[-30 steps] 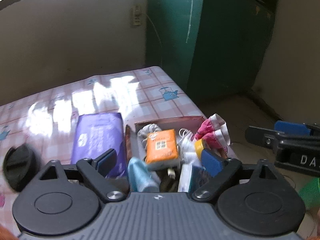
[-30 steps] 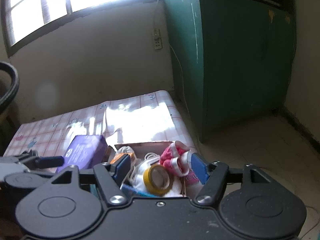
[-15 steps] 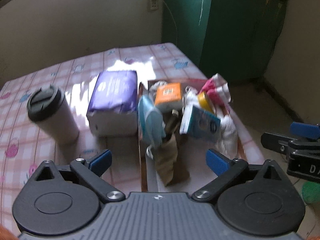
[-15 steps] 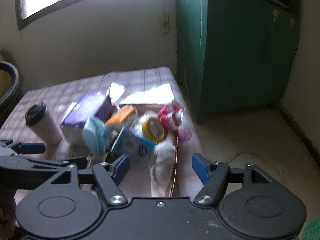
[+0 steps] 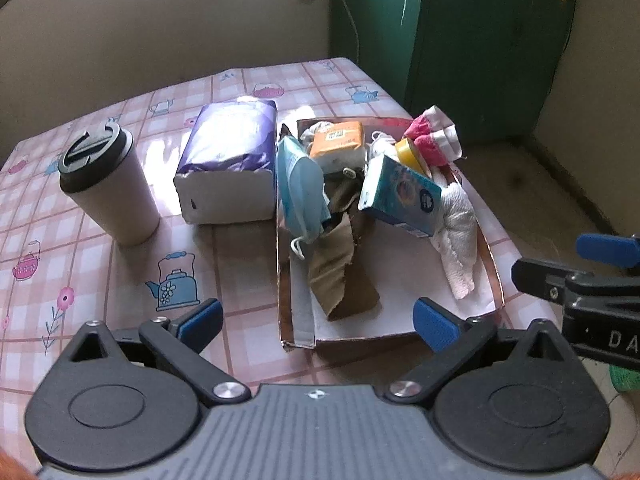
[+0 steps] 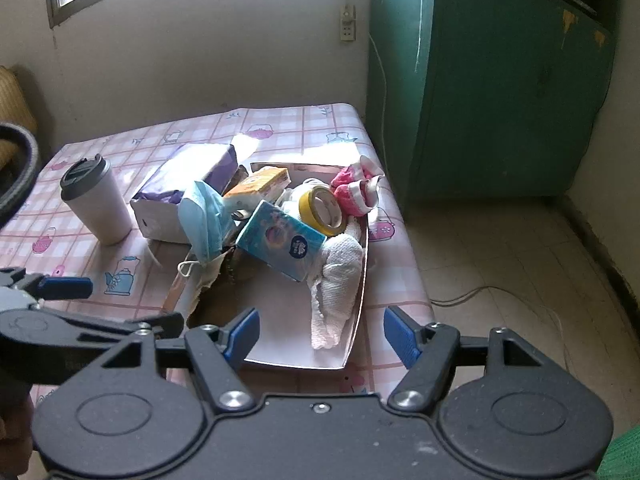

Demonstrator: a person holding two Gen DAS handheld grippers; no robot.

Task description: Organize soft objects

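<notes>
1. Jaws on your left gripper [image 5: 316, 318] had just been opening and stood wide, with nothing between them; your right gripper [image 6: 320, 334] was open and empty too.
2. Ahead of both lay the tray [image 5: 400, 334], its near edge just beyond the fingertips.
3. Nearest your right gripper was the white cloth [image 6: 336, 280], its long axis running away from you.
4. Farther back sat the blue mask [image 5: 300, 184] and pink socks [image 5: 434, 140], with bare tablecloth [image 5: 120, 280] to the left.

Both grippers: black plastic bodies w/ two round discs, triangular cut-outs, silver screws at the linkage arms, blue pads [image 5: 434, 323] on fingertips. Right gripper [image 5: 576, 268] carries white lettering, seemingly "DA", rest cut off.
</notes>
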